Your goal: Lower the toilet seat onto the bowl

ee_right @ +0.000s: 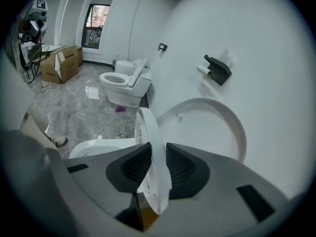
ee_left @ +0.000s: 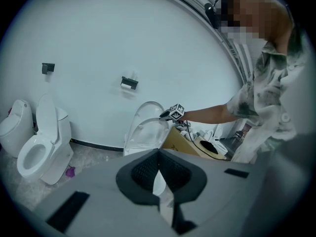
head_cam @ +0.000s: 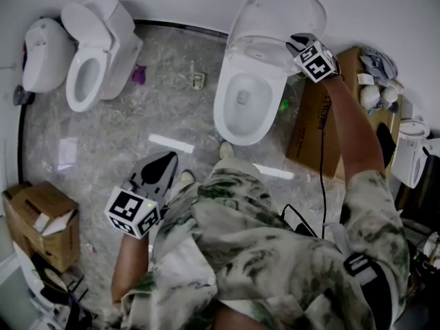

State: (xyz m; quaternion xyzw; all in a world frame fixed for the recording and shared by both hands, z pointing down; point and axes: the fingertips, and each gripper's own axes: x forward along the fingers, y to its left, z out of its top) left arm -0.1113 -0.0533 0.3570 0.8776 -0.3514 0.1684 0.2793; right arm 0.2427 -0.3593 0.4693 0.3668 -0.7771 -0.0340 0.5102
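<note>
Got a second toilet (head_cam: 93, 53) over at the left against the wall, lid up, with another white fixture (head_cam: 45, 53) just beside it. Can spot a small purple thing (head_cam: 139, 74) on the grey marbled floor (head_cam: 103, 150) near its base, plus a white strip (head_cam: 172, 143) lying flat. Also seeing an open cardboard box (head_cam: 41, 222) at lower left and a brown box (head_cam: 320, 126) at right with white clutter behind it. Dark paper holder (ee_right: 217, 68) up on the wall, window (ee_right: 96, 19) way back.
</note>
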